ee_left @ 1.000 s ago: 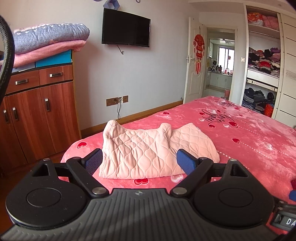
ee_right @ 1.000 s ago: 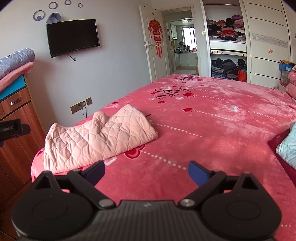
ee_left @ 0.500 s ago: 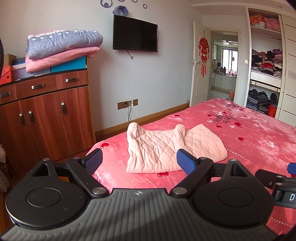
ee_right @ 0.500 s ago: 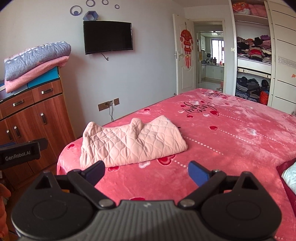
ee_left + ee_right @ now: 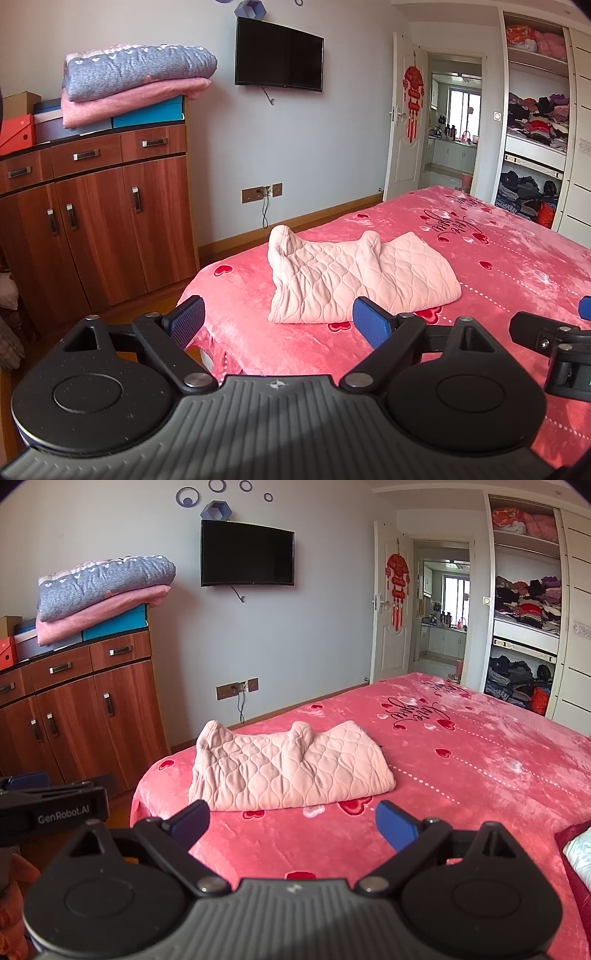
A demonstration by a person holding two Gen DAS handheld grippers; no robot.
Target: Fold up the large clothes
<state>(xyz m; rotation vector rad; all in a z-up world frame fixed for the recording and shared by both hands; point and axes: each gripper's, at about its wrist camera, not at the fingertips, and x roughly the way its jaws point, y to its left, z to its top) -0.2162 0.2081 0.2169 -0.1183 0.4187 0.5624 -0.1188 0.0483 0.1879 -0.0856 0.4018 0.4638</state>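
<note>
In your left view, your left claw (image 5: 279,323) is wide open and holds nothing. Its 2 blue pads (image 5: 369,325) are far apart. The pink top (image 5: 354,280) lies folded on the red bed (image 5: 517,273), near the bed's corner. It is past your pads and does not touch them. 1 bumpy end of the top sticks up a little on the left side. A part of your right claw (image 5: 554,343) peeks in at the right edge, low over the bed. Past the bed stands a brown cabinet (image 5: 96,221) with 2 folded blankets (image 5: 136,79) on top, a gray 1 on a pink 1. A TV (image 5: 279,54) hangs on the wall. An open door (image 5: 402,122) and a closet (image 5: 535,122) full of clothes are on the right.

In your right view, your right claw (image 5: 291,825) is wide open too, and it holds nothing. The pink top (image 5: 288,771) lies just past its pads (image 5: 397,829), flat on the bed (image 5: 498,775) and not touching them. Your left claw (image 5: 48,808) shows at the left edge, off the side of the bed. You can't tell from here how far open it is. The cabinet (image 5: 74,709), the blankets (image 5: 103,590) and the TV (image 5: 247,554) sit behind.
</note>
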